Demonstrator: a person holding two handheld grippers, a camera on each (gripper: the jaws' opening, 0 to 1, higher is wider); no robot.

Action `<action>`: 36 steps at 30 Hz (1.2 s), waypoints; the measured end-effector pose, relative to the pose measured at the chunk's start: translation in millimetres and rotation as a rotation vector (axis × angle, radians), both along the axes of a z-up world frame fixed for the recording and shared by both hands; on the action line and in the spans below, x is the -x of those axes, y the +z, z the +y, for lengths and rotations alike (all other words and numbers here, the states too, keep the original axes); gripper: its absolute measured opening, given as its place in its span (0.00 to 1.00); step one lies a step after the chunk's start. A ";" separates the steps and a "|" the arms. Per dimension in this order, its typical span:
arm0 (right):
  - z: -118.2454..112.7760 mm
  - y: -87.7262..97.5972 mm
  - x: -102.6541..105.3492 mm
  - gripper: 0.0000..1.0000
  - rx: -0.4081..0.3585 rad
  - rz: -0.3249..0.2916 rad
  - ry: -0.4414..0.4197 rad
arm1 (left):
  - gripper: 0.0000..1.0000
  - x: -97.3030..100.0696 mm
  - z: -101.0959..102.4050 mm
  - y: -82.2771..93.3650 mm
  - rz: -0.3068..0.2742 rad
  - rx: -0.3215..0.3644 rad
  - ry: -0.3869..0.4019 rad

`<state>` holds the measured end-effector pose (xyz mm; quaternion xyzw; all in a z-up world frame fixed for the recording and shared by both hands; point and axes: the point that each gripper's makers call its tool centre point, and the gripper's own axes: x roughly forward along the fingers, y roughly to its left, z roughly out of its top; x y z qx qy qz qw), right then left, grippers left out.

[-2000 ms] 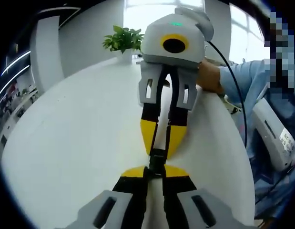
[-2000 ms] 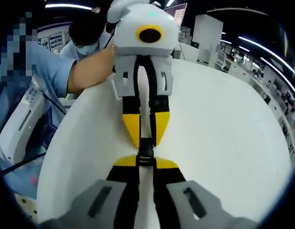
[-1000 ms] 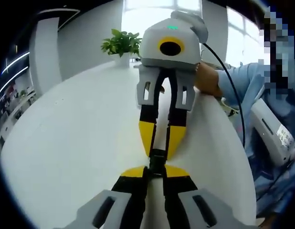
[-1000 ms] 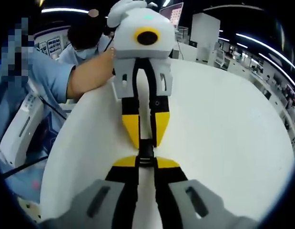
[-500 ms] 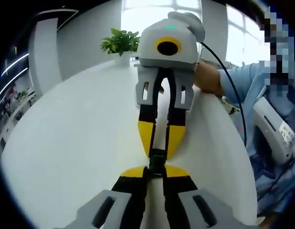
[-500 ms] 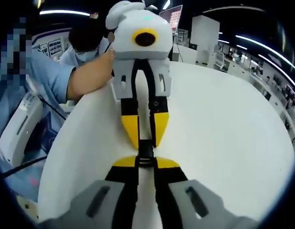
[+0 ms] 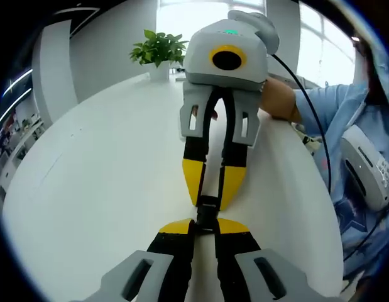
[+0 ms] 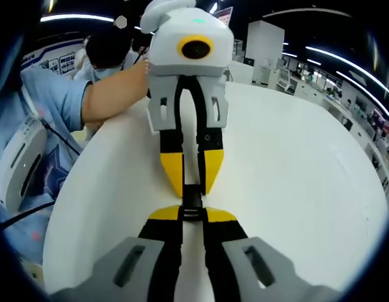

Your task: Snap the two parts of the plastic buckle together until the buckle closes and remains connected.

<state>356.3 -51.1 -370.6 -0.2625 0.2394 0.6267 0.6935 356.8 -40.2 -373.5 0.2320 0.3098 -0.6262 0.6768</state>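
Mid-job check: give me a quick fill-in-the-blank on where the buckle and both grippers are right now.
1. The black buckle sits between the yellow tips of the left gripper and the right gripper, which point ____ each other.
2. Both grippers are held over a round ____ table.
3. Behind the right gripper, at the table's far edge, stands a potted ____.
4. In the right gripper view, a person's bare ____ holds the left gripper.

Missing words: toward; white; plant; hand

Black buckle (image 7: 207, 214); left tongs (image 7: 203, 228) and right tongs (image 8: 193, 217) yellow-tipped on black with grey bases; white surface (image 7: 106, 170); green plant (image 7: 158, 45); light-blue sleeve (image 8: 53, 100).
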 end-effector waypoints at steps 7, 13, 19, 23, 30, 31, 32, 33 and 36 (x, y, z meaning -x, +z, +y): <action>-2.0 3.0 -14.5 0.11 0.015 0.010 -0.010 | 0.11 -15.9 -4.4 0.8 -0.001 0.002 -0.012; -8.4 0.2 -38.6 0.11 0.024 0.020 -0.036 | 0.11 -35.8 -10.0 3.1 -0.012 -0.015 -0.030; -14.4 -0.9 -56.9 0.11 0.011 0.030 -0.056 | 0.11 -54.6 -16.9 2.9 -0.012 -0.015 -0.030; -17.9 -2.9 -66.3 0.11 0.020 0.030 -0.065 | 0.11 -68.8 -20.9 1.2 -0.009 -0.003 -0.027; -21.0 -8.3 -86.1 0.11 -0.007 0.007 -0.071 | 0.11 -95.4 -26.3 -8.8 -0.006 0.004 -0.026; -21.2 -9.0 -89.3 0.11 -0.011 0.011 -0.075 | 0.11 -98.7 -27.3 -10.8 0.000 0.009 -0.024; -21.3 -10.0 -91.7 0.11 -0.012 0.011 -0.076 | 0.11 -101.8 -28.5 -12.5 -0.005 0.013 -0.027; -20.1 -10.3 -97.8 0.11 -0.015 0.003 -0.074 | 0.11 -106.9 -29.6 -14.3 -0.003 0.021 -0.025; -20.3 -11.5 -110.7 0.11 -0.008 0.005 -0.089 | 0.11 -120.4 -33.7 -15.3 -0.014 0.041 -0.017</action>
